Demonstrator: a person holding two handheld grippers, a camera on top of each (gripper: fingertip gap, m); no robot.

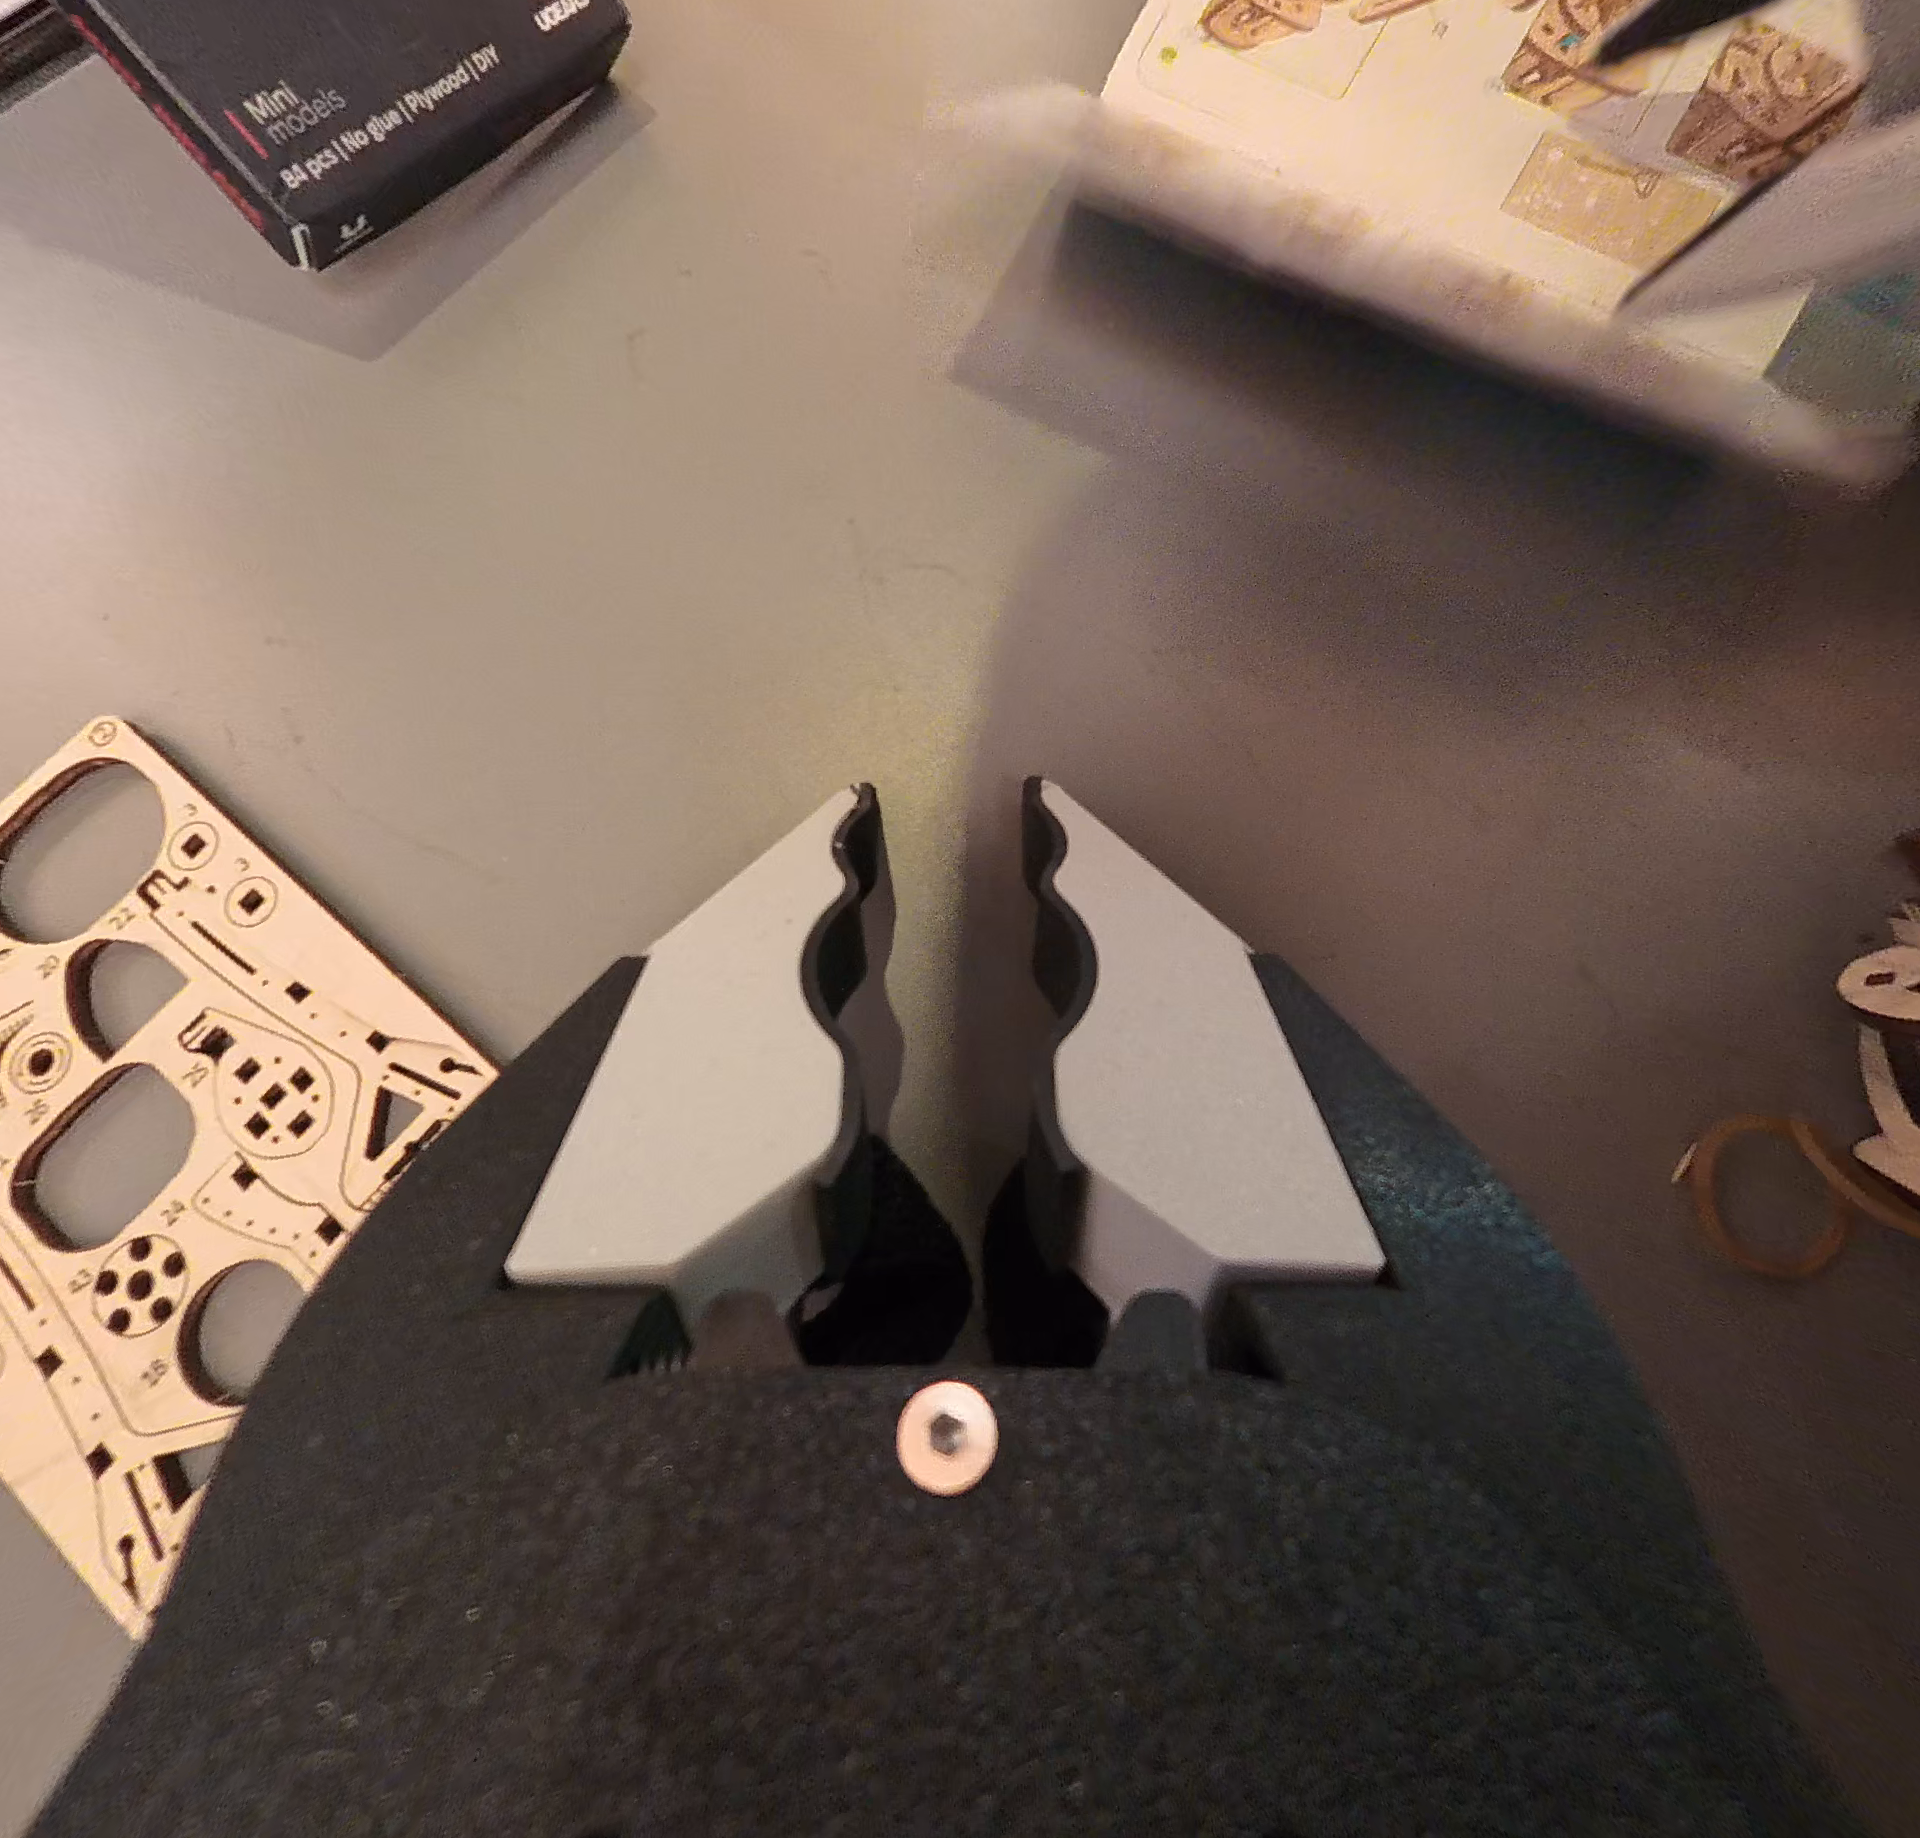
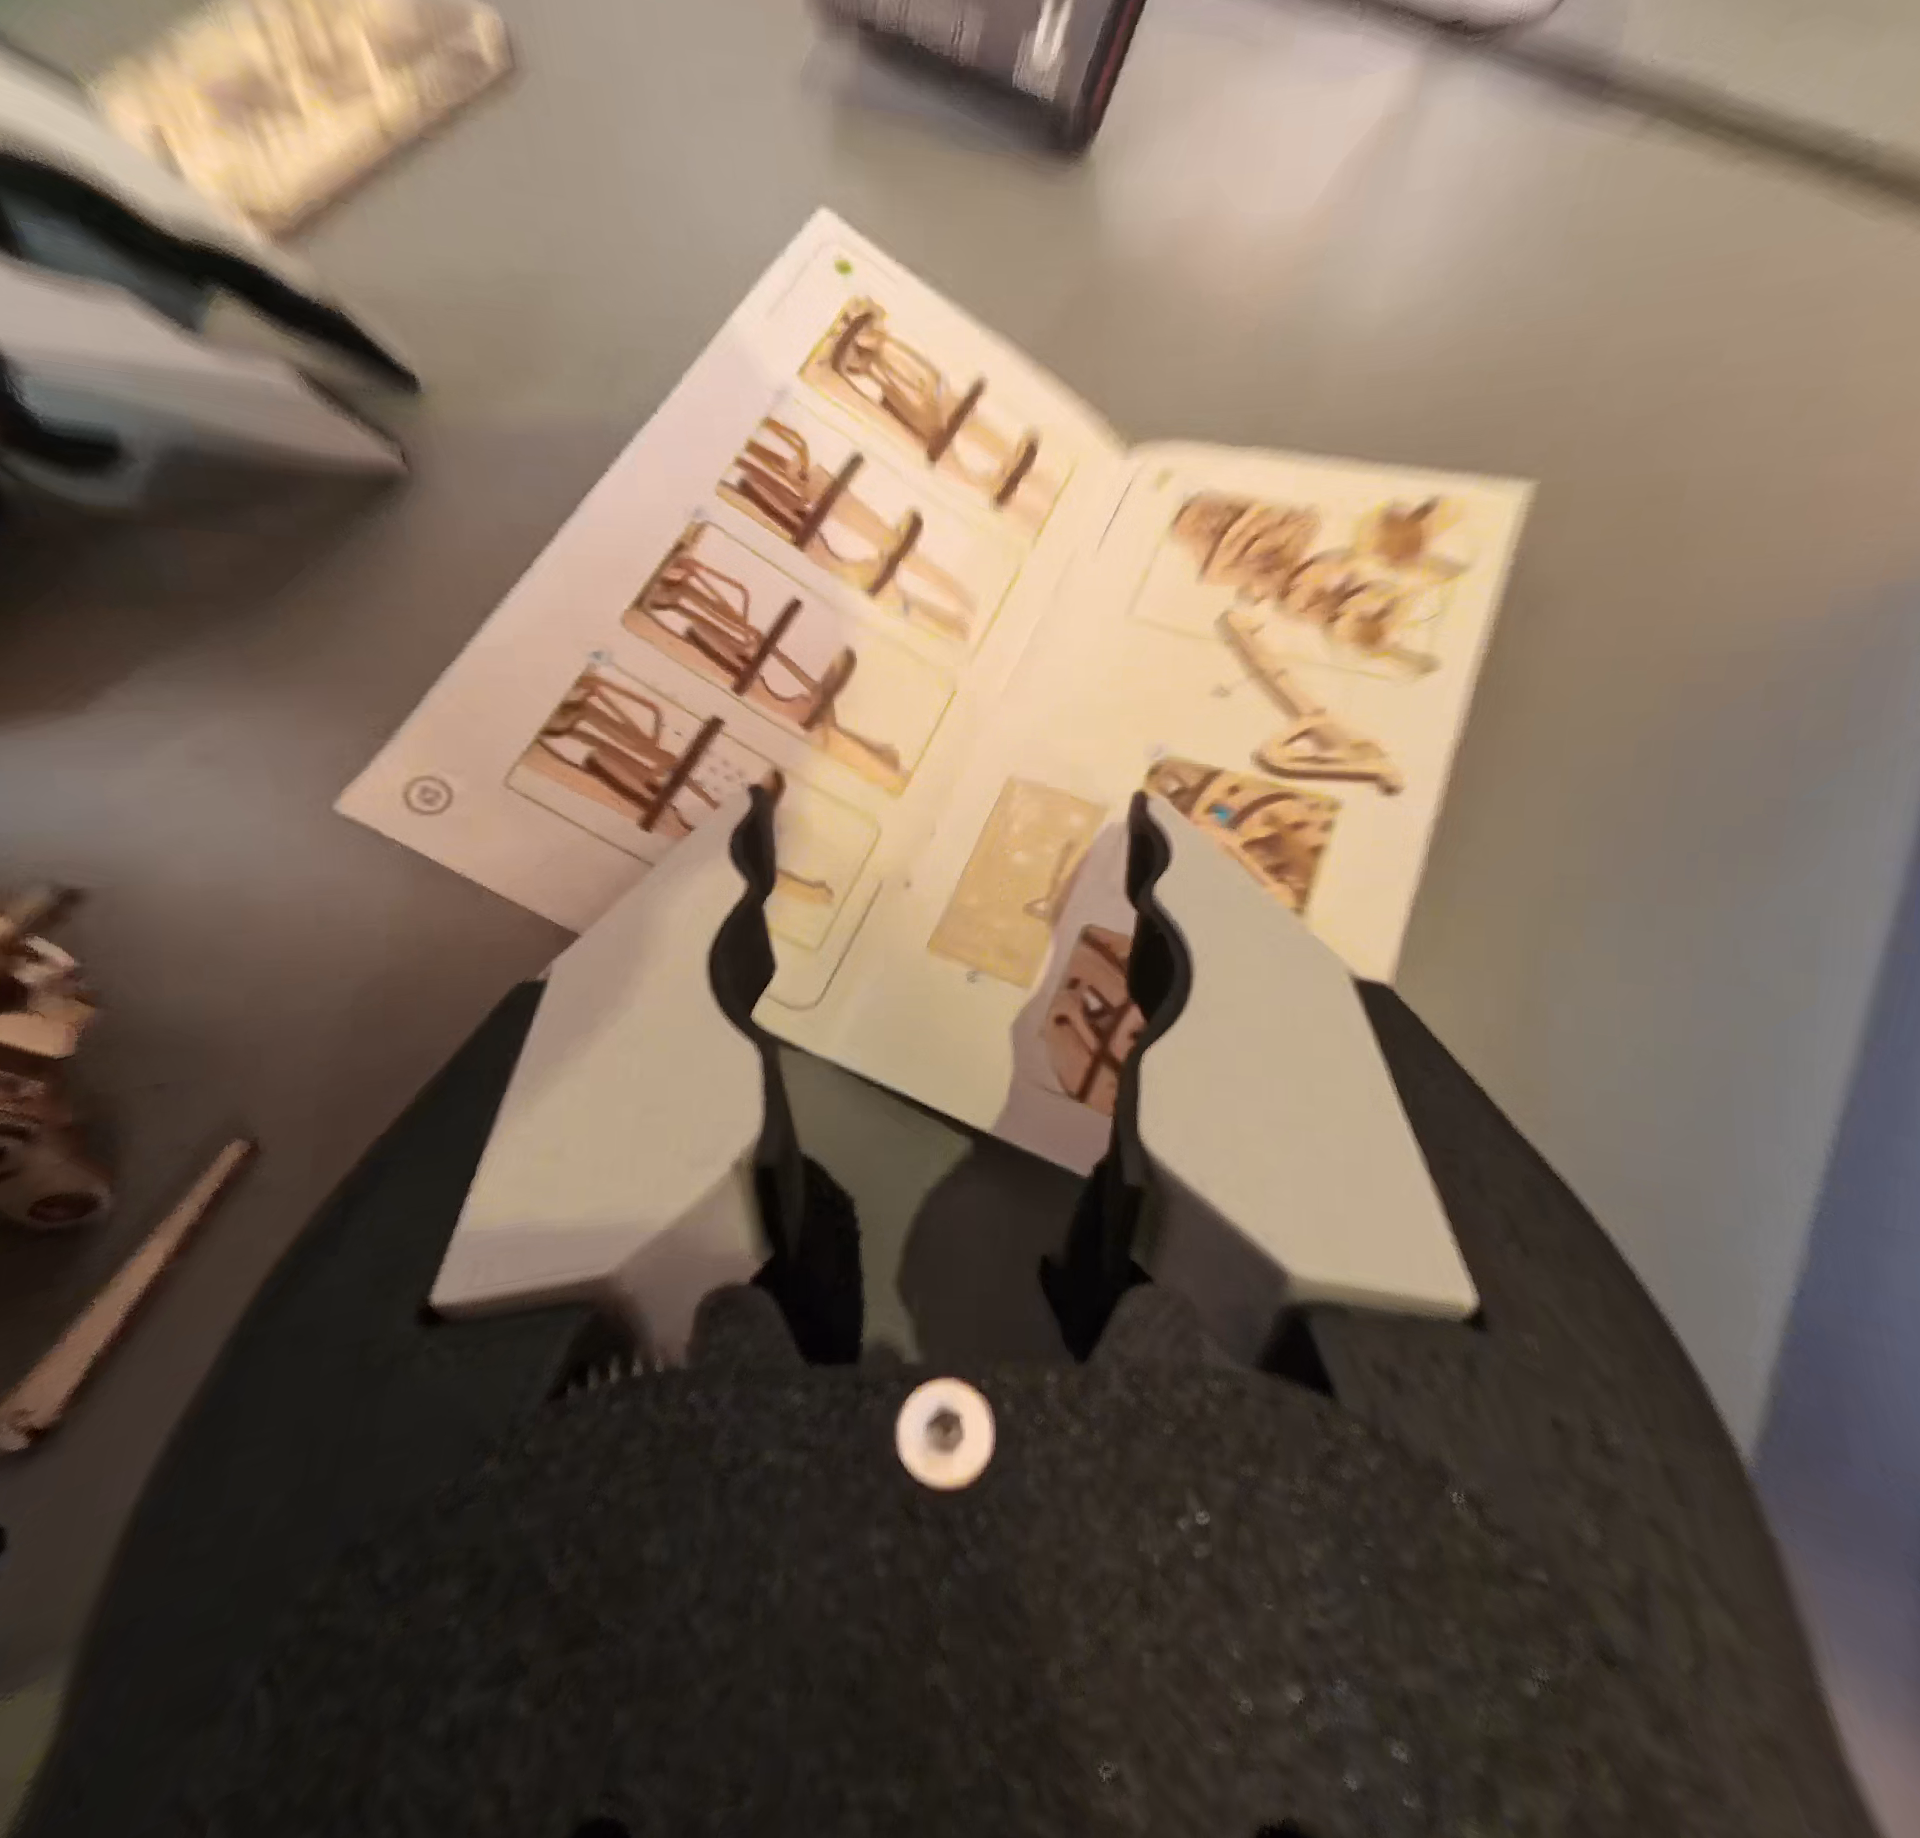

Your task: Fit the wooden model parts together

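Note:
My left gripper (image 1: 948, 791) hovers over bare grey table, its jaws a narrow gap apart and empty. A plywood parts sheet (image 1: 156, 1113) with cut-out shapes lies to its left. A partly built wooden model (image 1: 1881, 1040) and a thin wooden ring (image 1: 1766, 1206) sit at the right edge. My right gripper (image 2: 951, 806) is open and empty, low over an open instruction booklet (image 2: 935, 645). In the right wrist view the model (image 2: 42, 1061) and a loose wooden strip (image 2: 125, 1289) lie at the left, and the left gripper (image 2: 208, 365) shows blurred beyond them.
A black model box (image 1: 312, 74) lies at the far left; it also shows in the right wrist view (image 2: 987, 22). The booklet (image 1: 1299, 74) is at the far right, with the blurred right gripper (image 1: 1558, 261) over it. The parts sheet (image 2: 301, 74) shows far left.

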